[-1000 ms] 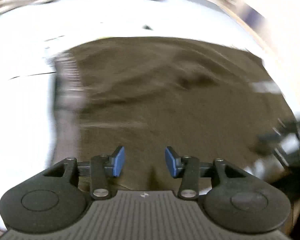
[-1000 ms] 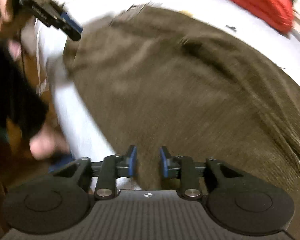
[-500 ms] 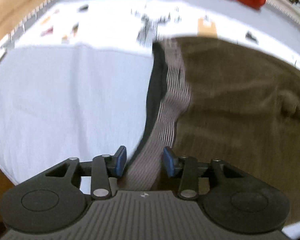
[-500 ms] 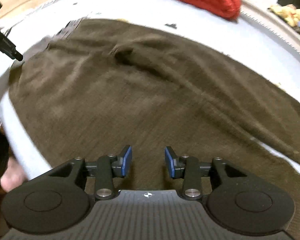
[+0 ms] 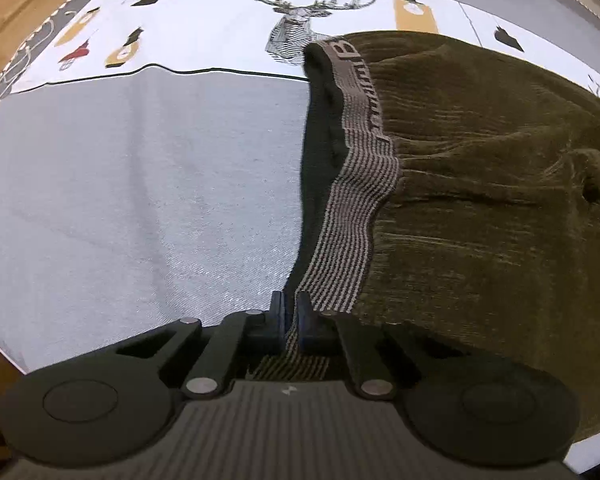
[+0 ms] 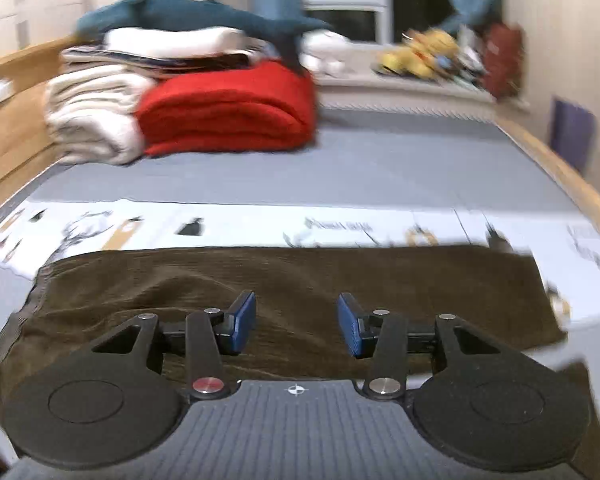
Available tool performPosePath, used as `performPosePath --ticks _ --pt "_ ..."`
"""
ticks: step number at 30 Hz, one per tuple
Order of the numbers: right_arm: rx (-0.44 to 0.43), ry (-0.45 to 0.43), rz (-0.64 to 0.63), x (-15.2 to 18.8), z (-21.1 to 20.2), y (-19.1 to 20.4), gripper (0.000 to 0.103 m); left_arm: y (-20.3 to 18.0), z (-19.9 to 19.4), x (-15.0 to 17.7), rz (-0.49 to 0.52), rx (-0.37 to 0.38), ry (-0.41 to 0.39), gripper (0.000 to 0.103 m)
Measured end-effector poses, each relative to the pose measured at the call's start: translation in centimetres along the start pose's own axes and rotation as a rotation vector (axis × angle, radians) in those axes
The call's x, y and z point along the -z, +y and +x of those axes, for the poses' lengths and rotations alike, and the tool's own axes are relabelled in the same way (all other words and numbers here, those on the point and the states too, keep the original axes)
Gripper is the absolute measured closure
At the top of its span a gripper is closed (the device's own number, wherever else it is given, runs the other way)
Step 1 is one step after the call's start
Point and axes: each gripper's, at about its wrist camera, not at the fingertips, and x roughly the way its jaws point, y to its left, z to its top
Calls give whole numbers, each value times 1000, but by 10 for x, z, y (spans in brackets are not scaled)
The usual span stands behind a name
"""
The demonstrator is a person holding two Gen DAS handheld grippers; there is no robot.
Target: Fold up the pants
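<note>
Pants [image 5: 480,208] waistband [image 5: 356,216] between clamped left gripper [image 5: 290,320] pads, on bed [image 5: 140,180].

— What carries everything?

— A bed [image 6: 380,168] with a grey sheet and a wooden rim.

— And lying on it?

— A white printed cloth [image 5: 204,28] with a stag's head, spread across the sheet. The olive-brown pants [image 5: 480,208] lie flat at 3 o'clock in the left wrist view, overlapping that cloth. In the right wrist view, a folded red blanket [image 6: 228,112] and cream blankets [image 6: 88,120] sit at 11 o'clock.
</note>
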Motion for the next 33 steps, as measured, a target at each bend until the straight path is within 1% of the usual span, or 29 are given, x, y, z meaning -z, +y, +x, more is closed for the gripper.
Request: performPosePath --ticks 1,3,4,5,6,7,8,10,11,12,13,14,17,19,21,22,23,24,25,28,29,30,31,32,33 --pt "14 33 -1 -1 6 0 56 1 -1 0 -4 -20 3 101" --pt "41 -13 13 -5 8 0 56 3 1 -1 -4 -64 21 103" --pt "39 -27 42 -7 8 -2 56 3 3 -1 3 -123 35 103" --pt "34 -24 68 -7 10 -4 56 2 5 0 1 -159 29 103" --pt "35 -10 93 -7 14 -7 56 5 1 -2 -23 -162 7 102" --pt "42 7 99 -5 17 -8 56 7 -6 -5 -67 -117 -26 100" --pt "52 23 91 -4 19 -9 56 8 -13 -8 -95 -71 -60 96" --pt "68 27 69 -3 22 -7 56 0 -26 -14 -96 -21 -130 77" --pt "75 29 61 -3 24 -6 56 -5 -29 -15 -81 -11 -157 53" --pt "78 33 56 -3 26 -6 56 -12 -30 -16 -57 -1 -170 34" --pt "80 37 53 -2 28 -1 56 -19 -27 -18 -31 7 -164 31" --pt "81 39 52 -2 28 0 56 -24 -24 -18 -14 8 -150 30" --pt "80 43 41 -2 30 3 56 -26 -1 -15 0 -17 -66 30" --pt "79 51 32 -2 31 4 56 -21 14 -11 -12 0 -5 32" --pt "79 52 23 -2 31 5 56 -16 19 -7 -9 42 4 49" --pt "80 52 22 -2 31 5 56 -17 18 -6 11 43 2 56" --pt "81 52 24 -2 31 4 56 -18 15 -6 34 50 -1 68" --pt "81 53 28 -2 31 3 56 -18 12 -6 40 47 -3 75" --pt "82 54 30 -2 31 2 56 -16 8 -5 36 46 -6 76" --pt "88 58 33 -2 32 1 56 -16 4 -2 19 24 -8 76" --pt "90 60 32 -2 32 1 56 -17 2 -1 27 15 -6 72" --pt "90 60 30 -1 32 1 56 -21 4 -2 35 -2 -1 61" --pt "89 60 27 -1 31 1 56 -22 3 -2 41 -33 1 55" --pt "89 60 23 -1 31 1 56 -26 4 -6 39 -52 -8 51" --pt "91 62 18 0 31 1 56 -29 -3 -7 36 -67 -46 52"
